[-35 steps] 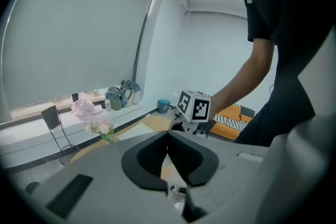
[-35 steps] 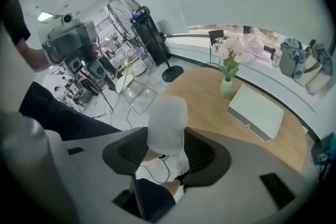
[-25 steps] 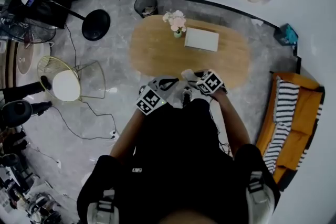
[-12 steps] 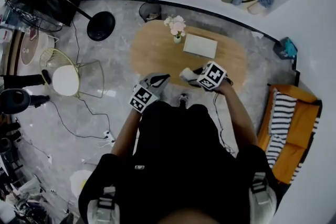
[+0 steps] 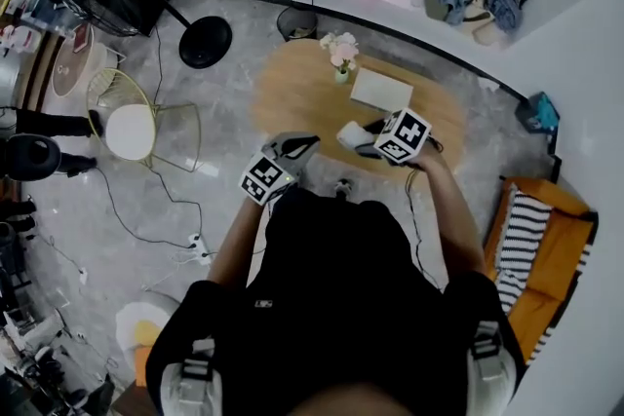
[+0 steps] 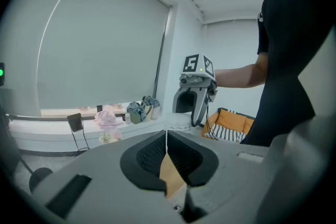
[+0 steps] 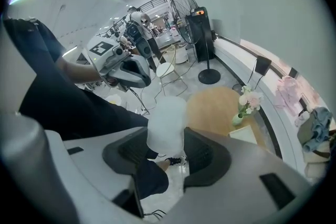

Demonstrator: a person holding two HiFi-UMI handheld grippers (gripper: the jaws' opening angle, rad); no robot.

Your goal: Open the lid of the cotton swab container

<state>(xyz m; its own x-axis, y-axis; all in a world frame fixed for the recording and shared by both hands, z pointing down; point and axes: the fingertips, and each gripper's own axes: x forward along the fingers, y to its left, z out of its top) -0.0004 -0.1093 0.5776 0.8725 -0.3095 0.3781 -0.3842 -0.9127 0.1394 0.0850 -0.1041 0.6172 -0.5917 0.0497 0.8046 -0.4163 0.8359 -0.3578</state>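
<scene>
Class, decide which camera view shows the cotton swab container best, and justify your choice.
The right gripper view: the white container stands large between the jaws of the right gripper. The head view shows only a small white shape at that gripper's front. In the left gripper view it cannot be made out.

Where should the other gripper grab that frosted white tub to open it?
Probably the free end of the frosted white round tub, which sticks out past the right gripper, whose jaws clamp its sides. The left gripper would come from the side, across that end.
</scene>
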